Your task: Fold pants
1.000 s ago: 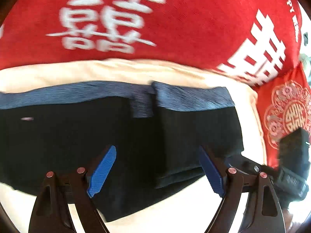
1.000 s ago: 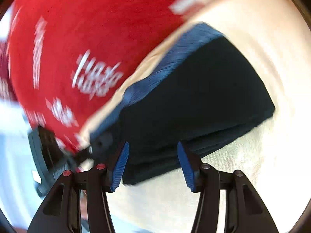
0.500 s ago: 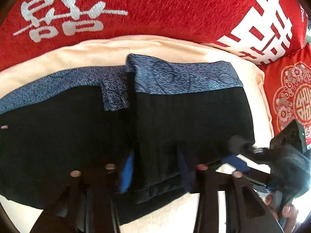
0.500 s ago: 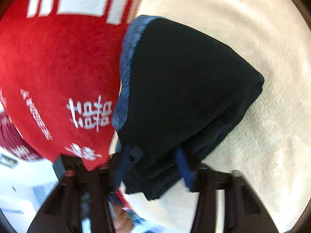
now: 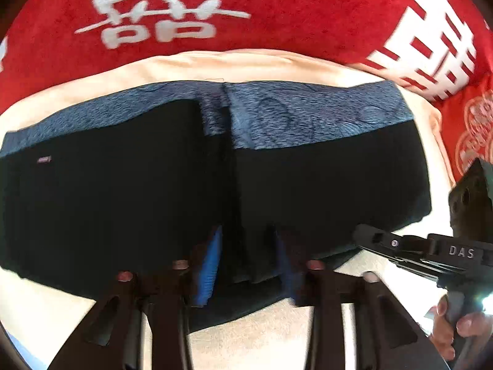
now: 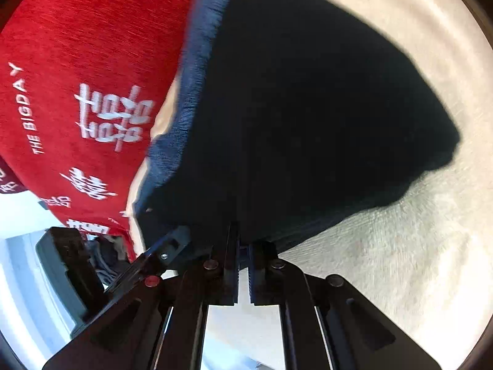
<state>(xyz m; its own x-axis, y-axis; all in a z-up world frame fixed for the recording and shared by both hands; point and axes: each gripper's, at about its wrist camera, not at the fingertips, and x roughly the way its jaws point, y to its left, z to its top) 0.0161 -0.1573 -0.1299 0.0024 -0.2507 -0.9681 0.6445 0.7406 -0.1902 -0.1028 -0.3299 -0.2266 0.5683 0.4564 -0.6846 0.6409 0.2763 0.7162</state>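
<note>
- The left hand-held gripper (image 5: 246,265) is opening, with the near edge of the black pants (image 5: 123,200) between its pads.
- The right hand-held gripper (image 6: 243,246) pinches the same edge; it should probably keep the layers together.

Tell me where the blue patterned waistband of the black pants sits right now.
In the left wrist view, the blue patterned waistband runs along the far edge of the black pants, on the cream blanket just short of the red cushion.
</note>
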